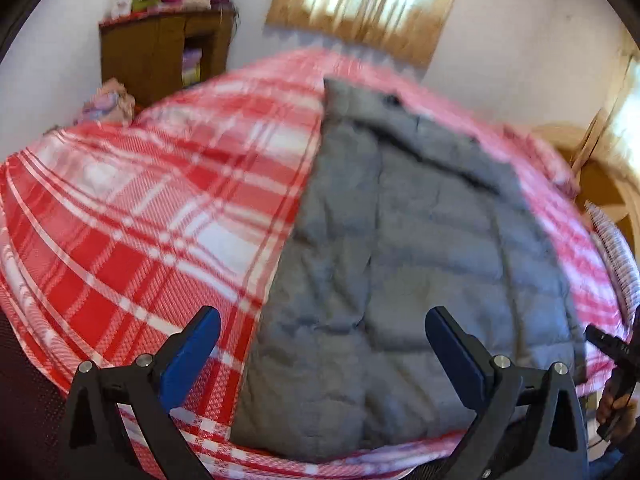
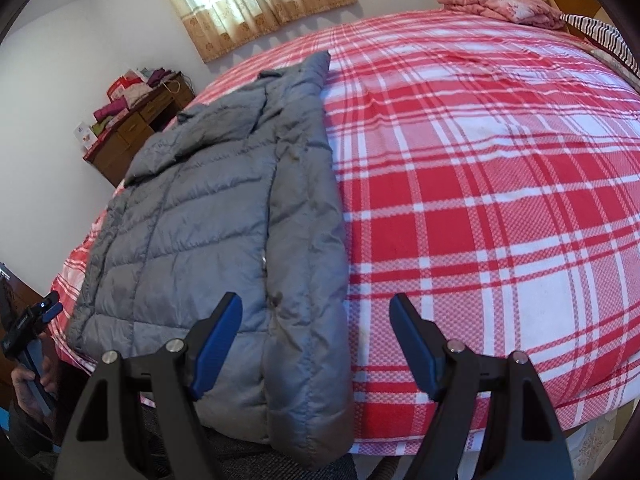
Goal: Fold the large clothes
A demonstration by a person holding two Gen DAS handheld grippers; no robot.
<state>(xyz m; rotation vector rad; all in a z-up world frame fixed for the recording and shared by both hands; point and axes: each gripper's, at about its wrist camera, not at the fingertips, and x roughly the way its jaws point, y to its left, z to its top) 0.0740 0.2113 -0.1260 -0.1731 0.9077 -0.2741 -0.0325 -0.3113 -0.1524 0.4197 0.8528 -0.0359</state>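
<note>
A grey quilted puffer jacket (image 1: 400, 260) lies flat on a bed with a red and white plaid cover (image 1: 140, 208). In the right wrist view the jacket (image 2: 208, 216) lies on the left part of the bed, a sleeve folded along its right side and its hem hanging over the near edge. My left gripper (image 1: 322, 344) is open and empty, above the jacket's near hem. My right gripper (image 2: 316, 340) is open and empty, above the jacket's near right edge. The other gripper shows at the right edge of the left wrist view (image 1: 612, 344) and the left edge of the right wrist view (image 2: 36, 316).
A brown wooden cabinet (image 1: 160, 56) with stacked clothes stands by the far wall. A curtained window (image 2: 248, 0) is behind the bed. A pink folded blanket (image 2: 496, 4) and striped cloth (image 2: 600, 36) lie at the bed's far right. The plaid cover (image 2: 500, 200) spreads right of the jacket.
</note>
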